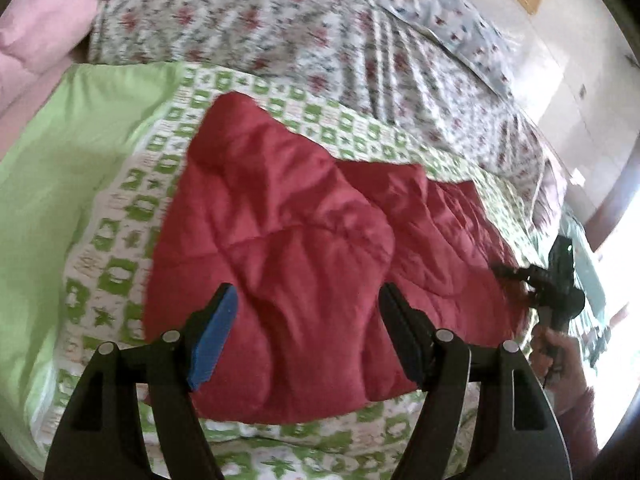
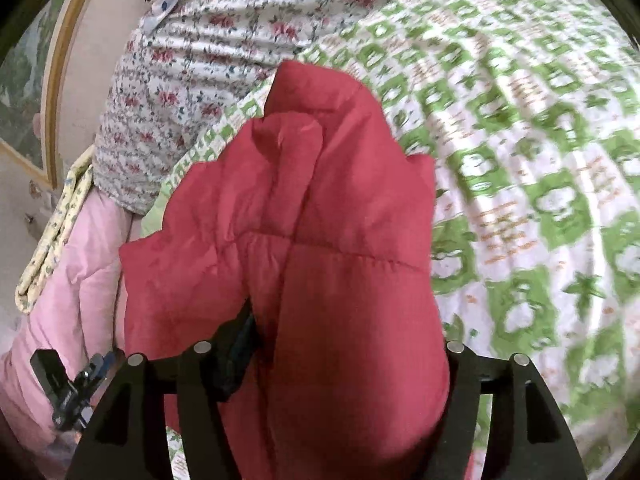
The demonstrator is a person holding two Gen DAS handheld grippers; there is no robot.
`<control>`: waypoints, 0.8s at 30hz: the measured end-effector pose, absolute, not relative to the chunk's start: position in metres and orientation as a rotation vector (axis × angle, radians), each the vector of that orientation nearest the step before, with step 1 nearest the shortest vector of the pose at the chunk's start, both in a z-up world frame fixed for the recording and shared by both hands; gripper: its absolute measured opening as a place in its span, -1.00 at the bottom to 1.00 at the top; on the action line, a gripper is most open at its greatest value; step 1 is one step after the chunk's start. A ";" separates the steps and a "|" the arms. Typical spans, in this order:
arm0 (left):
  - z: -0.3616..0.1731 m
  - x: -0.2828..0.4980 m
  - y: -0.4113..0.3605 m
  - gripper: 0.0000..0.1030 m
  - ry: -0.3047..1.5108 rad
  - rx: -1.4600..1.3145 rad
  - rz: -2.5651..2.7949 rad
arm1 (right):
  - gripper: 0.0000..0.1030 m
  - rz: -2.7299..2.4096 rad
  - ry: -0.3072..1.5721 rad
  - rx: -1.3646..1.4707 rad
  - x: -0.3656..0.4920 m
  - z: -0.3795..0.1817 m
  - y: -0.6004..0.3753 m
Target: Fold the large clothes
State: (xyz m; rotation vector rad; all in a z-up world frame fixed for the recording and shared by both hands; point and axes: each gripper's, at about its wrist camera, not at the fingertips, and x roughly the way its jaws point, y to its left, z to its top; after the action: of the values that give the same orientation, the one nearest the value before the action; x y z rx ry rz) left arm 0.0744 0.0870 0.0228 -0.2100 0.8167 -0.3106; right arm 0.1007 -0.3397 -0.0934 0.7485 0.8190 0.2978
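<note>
Red quilted padding, a puffy jacket-like garment (image 1: 288, 240), is seen spread on a bed covered by a green-and-white patterned sheet (image 1: 120, 240), with a floral red-and-grey quilt (image 1: 248, 20) lying beyond it and a pink duvet (image 2: 72, 264) at the bed's edge. The left gripper (image 1: 306, 336) is held above the near part of the garment with its fingers spread wide and nothing between them. The right gripper (image 2: 344, 344) is pressed into one end of the garment; a thick fold of red fabric fills the space between its fingers, so it is judged to be gripping the garment, though the right finger is hidden by cloth. A slip is judged possible: the padded fabric is bulky and smooth, and a thick bunch may work loose when lifted, leaving the fold uneven. The sheet underneath may also be dragged along if it is caught. Only the left wrist view shows the garment's whole outline and the right gripper at its far end, held in a hand (image 1: 560, 356). Only the right wrist view shows how deeply the fabric sits between the fingers, and the left gripper's tip low at the frame's left.
</note>
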 end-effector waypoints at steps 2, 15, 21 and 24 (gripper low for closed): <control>0.021 0.074 0.076 0.41 0.827 -0.187 -0.320 | 0.37 0.262 0.803 0.713 0.089 -0.083 -0.343; 0.011 0.071 0.012 0.41 0.846 -0.010 -0.373 | 0.43 0.242 0.660 0.323 0.047 -0.033 -0.269; -0.003 0.097 0.005 0.41 0.898 0.046 -0.289 | 0.47 0.254 0.713 0.212 0.078 -0.048 -0.229; -0.011 0.111 0.009 0.41 0.921 0.028 -0.265 | 0.58 0.229 0.712 0.171 0.092 -0.049 -0.220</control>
State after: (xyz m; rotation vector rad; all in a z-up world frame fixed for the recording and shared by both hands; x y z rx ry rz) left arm 0.1107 0.0095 -0.0106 0.0278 0.9211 -0.2649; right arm 0.0921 -0.2203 -0.0490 0.1713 0.7120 0.2286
